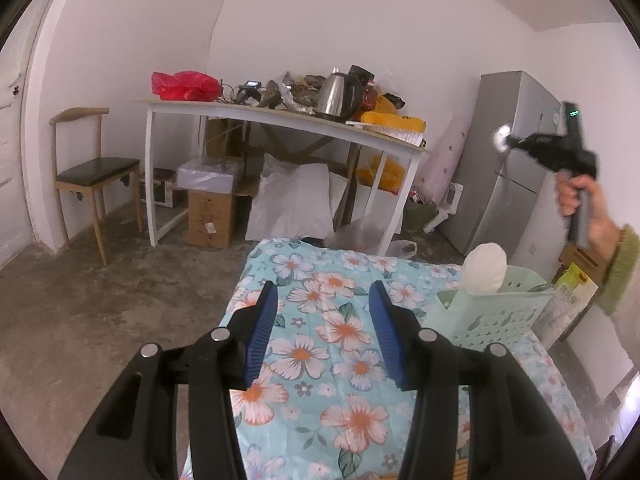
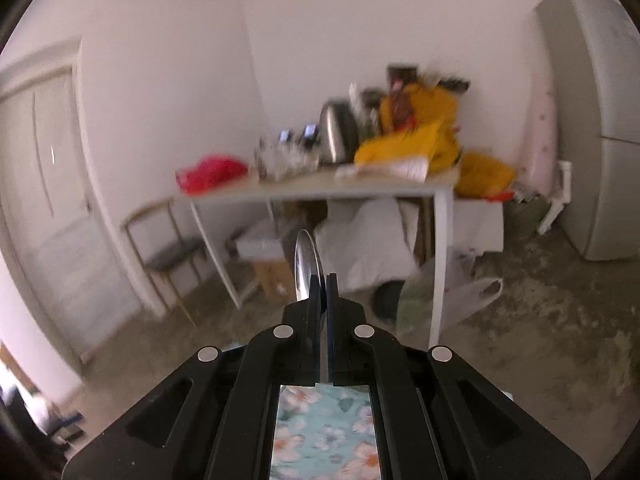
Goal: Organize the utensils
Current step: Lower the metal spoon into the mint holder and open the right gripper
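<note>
A turquoise tablecloth (image 1: 344, 364) with white-and-orange flowers, a mint-green basket (image 1: 496, 312), a silver spoon (image 2: 306, 268).

A metal spoon (image 2: 307, 264) is clamped between the closed fingers (image 2: 316, 300) of the right gripper (image 2: 323, 280), its bowl standing up past the tips. Beneath the gripper a floral cloth (image 2: 324, 432) is seen. Beyond, blurred, a white worktop (image 2: 320, 188) is crowded with a kettle (image 2: 338, 132) and yellow bags (image 2: 404, 144).

One spoon (image 2: 306, 268), one basket (image 1: 496, 312), one kettle (image 1: 338, 94), one chair (image 1: 94, 168)
</note>
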A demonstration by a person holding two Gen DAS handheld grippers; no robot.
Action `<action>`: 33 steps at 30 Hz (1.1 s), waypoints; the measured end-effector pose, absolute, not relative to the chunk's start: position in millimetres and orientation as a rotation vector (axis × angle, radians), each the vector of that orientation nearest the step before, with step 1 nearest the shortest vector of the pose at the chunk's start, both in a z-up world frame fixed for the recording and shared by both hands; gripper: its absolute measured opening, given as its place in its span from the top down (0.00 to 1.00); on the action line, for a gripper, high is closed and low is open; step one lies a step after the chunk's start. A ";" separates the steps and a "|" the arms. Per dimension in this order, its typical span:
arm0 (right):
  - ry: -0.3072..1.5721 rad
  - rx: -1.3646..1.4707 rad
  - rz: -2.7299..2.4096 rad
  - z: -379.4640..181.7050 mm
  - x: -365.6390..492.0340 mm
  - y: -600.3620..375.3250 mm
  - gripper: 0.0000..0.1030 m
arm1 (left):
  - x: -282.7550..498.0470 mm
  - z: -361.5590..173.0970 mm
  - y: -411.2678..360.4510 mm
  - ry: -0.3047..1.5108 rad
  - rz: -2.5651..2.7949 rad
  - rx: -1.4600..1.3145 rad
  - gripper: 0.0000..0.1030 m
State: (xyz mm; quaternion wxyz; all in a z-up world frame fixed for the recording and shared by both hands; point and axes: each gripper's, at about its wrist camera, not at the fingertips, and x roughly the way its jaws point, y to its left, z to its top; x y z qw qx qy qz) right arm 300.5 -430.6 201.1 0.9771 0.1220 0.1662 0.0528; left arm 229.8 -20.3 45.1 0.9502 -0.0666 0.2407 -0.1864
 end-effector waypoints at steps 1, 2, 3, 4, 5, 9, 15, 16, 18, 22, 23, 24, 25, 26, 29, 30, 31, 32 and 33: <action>0.291 0.263 0.103 211.9 279.5 -426.7 0.99 | 227.1 45.4 -18.2 0.490 -0.377 -0.137 0.55; 0.265 0.270 0.105 216.7 267.1 -420.3 0.99 | 223.2 45.3 -16.7 0.491 -0.377 -0.138 0.55; 0.239 0.267 0.103 220.9 253.7 -412.1 0.99 | 219.5 46.0 -15.5 0.491 -0.376 -0.137 0.55; 0.206 0.252 0.097 225.1 236.6 -399.8 0.99 | 213.2 45.8 -13.5 0.489 -0.376 -0.135 0.55; 0.191 0.237 0.094 225.2 228.0 -390.0 0.99 | 209.3 45.5 -13.4 0.492 -0.376 -0.130 0.55; 0.141 0.182 0.087 215.9 210.5 -344.2 0.99 | 194.3 40.8 -12.6 0.499 -0.380 -0.118 0.55; 0.154 0.091 0.079 178.9 211.7 -286.7 0.99 | 173.1 37.2 -0.8 0.489 -0.385 -0.140 0.55; 0.158 0.049 0.057 168.8 215.2 -276.8 0.99 | 170.7 34.8 1.9 0.498 -0.395 -0.146 0.55; 0.162 -0.005 0.024 156.1 217.0 -268.3 0.99 | 166.4 29.1 4.5 0.513 -0.403 -0.138 0.55; 0.189 -0.044 -0.017 134.0 223.7 -260.6 0.99 | 160.1 19.8 11.6 0.537 -0.404 -0.138 0.55; 0.199 -0.052 -0.026 128.9 223.5 -258.8 0.99 | 158.6 18.1 14.9 0.540 -0.403 -0.146 0.55; 0.201 -0.065 -0.035 124.7 222.7 -256.9 0.99 | 157.2 16.4 17.7 0.542 -0.400 -0.151 0.55; 0.203 -0.073 -0.038 121.4 220.8 -254.1 0.99 | 156.6 15.4 20.3 0.544 -0.397 -0.158 0.55; 0.210 -0.079 -0.041 117.3 218.8 -251.6 0.99 | 154.9 14.4 22.8 0.544 -0.393 -0.165 0.55; 0.198 -0.156 -0.065 107.1 214.4 -239.6 0.99 | 151.9 11.4 30.4 0.546 -0.381 -0.185 0.55; 0.194 -0.170 -0.065 105.4 213.5 -237.4 0.99 | 151.0 10.5 33.8 0.546 -0.376 -0.194 0.55; 0.185 -0.175 -0.068 106.3 212.7 -236.5 0.99 | 150.3 10.5 35.2 0.546 -0.375 -0.199 0.55; 0.176 -0.169 -0.070 108.9 210.6 -237.0 0.99 | 149.3 10.2 37.5 0.546 -0.371 -0.202 0.55; 0.163 -0.151 -0.070 114.1 209.5 -239.7 0.99 | 147.9 9.6 40.0 0.545 -0.369 -0.204 0.55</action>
